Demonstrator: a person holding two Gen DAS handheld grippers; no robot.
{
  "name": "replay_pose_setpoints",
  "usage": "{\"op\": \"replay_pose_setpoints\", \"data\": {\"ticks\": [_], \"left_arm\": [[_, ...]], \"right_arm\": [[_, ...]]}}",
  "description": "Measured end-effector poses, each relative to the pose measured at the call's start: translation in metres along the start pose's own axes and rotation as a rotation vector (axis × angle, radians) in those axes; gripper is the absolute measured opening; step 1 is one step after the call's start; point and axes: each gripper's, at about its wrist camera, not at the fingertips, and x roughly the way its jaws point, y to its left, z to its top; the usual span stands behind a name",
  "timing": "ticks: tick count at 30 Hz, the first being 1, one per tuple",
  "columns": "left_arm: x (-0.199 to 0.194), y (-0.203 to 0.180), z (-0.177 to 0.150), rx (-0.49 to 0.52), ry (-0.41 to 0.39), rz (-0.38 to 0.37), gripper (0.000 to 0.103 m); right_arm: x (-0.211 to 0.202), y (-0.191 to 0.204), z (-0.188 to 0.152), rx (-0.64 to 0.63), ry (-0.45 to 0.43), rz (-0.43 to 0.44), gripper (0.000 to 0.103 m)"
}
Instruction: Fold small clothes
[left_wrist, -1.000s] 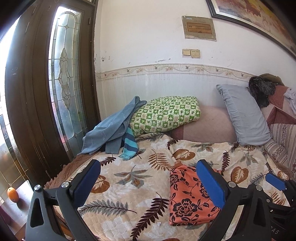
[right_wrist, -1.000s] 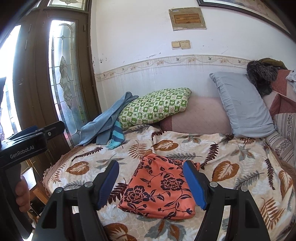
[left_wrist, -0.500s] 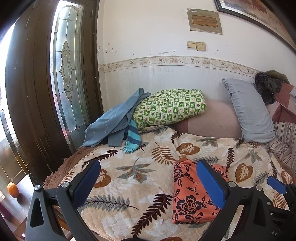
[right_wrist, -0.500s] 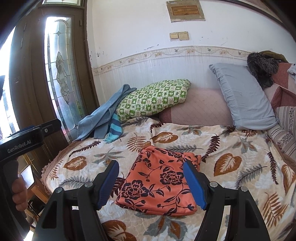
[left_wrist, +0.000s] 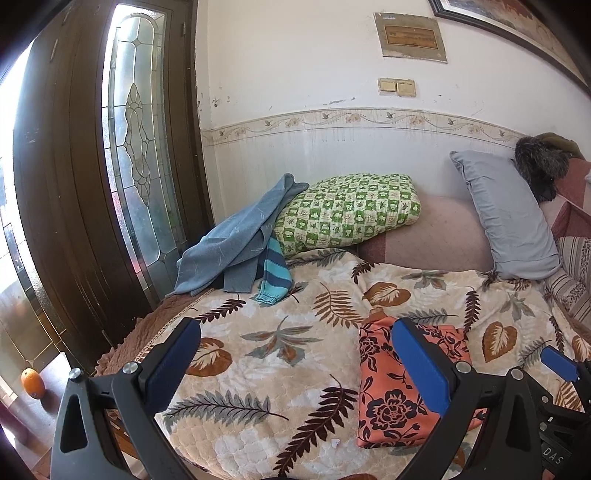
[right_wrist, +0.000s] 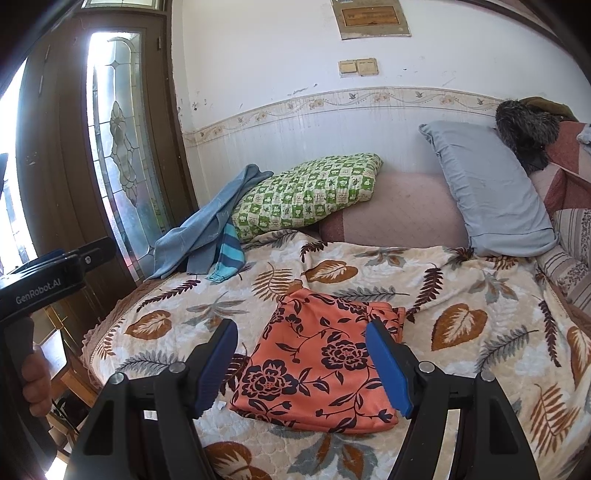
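Observation:
An orange garment with dark flowers (right_wrist: 317, 362) lies folded flat on the leaf-print bedspread (right_wrist: 480, 325); it also shows in the left wrist view (left_wrist: 384, 391). My right gripper (right_wrist: 303, 365) is open and empty, held above the bed's near edge in front of the garment. My left gripper (left_wrist: 295, 365) is open and empty, to the left of the garment over the bedspread (left_wrist: 266, 354). A blue garment (left_wrist: 236, 240) and a striped teal piece (left_wrist: 275, 275) lie heaped at the bed's far left.
A green checked pillow (left_wrist: 347, 214) and a grey pillow (left_wrist: 509, 218) lean at the back wall. A dark wooden door with glass (left_wrist: 140, 155) stands left of the bed. An orange fruit (left_wrist: 32, 382) sits on the floor at left. The left gripper's handle (right_wrist: 44, 280) shows in the right view.
Both grippers have drawn back and risen a little from the bed. The folded orange garment lies in the same place. Both stay open.

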Motion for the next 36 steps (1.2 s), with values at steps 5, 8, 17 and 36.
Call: {"op": "replay_pose_setpoints", "data": {"ticks": [5,8,17,36], "left_arm": [[0.004,0.002,-0.001,0.003,0.038,-0.038,0.103],[0.002,0.003,-0.002,0.002,0.012,-0.041,0.103],[0.005,0.004,-0.001,-0.011,0.026,-0.015,0.103],[0.009,0.000,0.000,0.013,0.002,0.038,0.103]], "right_arm": [[0.001,-0.002,0.001,-0.008,-0.004,-0.003,0.075],[0.001,-0.003,0.001,-0.016,-0.007,-0.013,0.075],[0.005,-0.006,-0.001,-0.006,0.002,-0.018,0.075],[0.018,-0.007,-0.005,-0.005,0.026,0.009,0.075]]}}
